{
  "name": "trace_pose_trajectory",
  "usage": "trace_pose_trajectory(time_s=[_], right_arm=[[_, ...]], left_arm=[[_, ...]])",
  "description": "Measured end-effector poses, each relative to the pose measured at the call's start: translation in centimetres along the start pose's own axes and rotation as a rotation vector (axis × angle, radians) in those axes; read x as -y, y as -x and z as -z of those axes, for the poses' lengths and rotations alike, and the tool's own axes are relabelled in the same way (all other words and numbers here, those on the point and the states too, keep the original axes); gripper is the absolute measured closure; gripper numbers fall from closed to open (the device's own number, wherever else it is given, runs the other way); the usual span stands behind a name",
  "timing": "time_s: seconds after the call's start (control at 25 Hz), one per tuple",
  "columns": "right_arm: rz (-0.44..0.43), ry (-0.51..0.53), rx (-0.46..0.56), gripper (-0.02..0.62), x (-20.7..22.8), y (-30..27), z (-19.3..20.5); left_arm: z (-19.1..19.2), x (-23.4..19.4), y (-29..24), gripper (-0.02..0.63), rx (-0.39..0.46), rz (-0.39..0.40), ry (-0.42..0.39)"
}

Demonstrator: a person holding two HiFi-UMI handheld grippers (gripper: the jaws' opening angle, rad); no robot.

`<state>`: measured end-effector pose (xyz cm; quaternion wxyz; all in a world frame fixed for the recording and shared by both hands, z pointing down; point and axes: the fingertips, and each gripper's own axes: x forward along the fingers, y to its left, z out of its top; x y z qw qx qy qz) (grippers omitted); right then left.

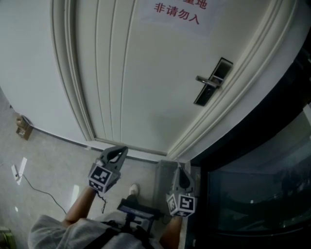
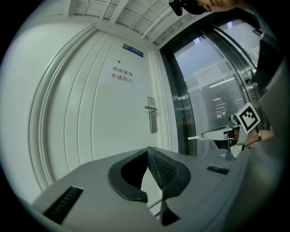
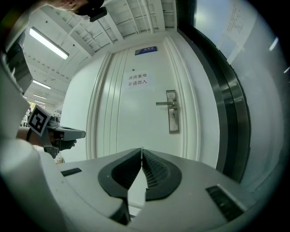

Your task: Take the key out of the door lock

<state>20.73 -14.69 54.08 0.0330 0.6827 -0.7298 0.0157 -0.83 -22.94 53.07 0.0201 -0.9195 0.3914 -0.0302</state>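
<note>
A white panelled door (image 1: 146, 87) stands ahead, with a metal lock plate (image 1: 213, 82) and lever handle (image 3: 165, 103) on its right side. The lock plate (image 3: 172, 118) has a keyhole below the handle; a key there is too small to make out. My left gripper (image 1: 123, 149) and right gripper (image 1: 180, 168) are held low, well short of the door, both pointing at it. In the left gripper view the jaws of the left gripper (image 2: 147, 149) meet at the tips with nothing between them. The right gripper (image 3: 142, 150) is likewise shut and empty.
A sign with red print (image 1: 177, 10) is stuck high on the door. A dark glass partition with a metal frame (image 1: 252, 189) runs along the right. A small brown box (image 1: 23, 127) and a cable (image 1: 36, 187) lie on the floor at the left.
</note>
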Motion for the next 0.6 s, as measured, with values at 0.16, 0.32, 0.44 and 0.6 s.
trace_pose_trajectory(time_s=[0.16, 0.32, 0.44, 0.6], right_arm=[[-0.006, 0.006, 0.005, 0.575, -0.02, 0.0, -0.02], [-0.009, 0.006, 0.007, 0.575, -0.03, 0.08, -0.15], [0.004, 0.002, 0.009, 0.575, 0.09, 0.26, -0.15], [-0.004, 0.01, 0.011, 0.575, -0.07, 0.27, -0.14]], left_arm=[[-0.04, 0.07, 0.08, 0.6, 0.0, 0.0, 0.0], [-0.03, 0.07, 0.15, 0.6, 0.0, -0.002, -0.003], [-0.07, 0.09, 0.23, 0.6, 0.003, -0.003, -0.001], [-0.2, 0.11, 0.23, 0.6, 0.008, 0.0, 0.0]])
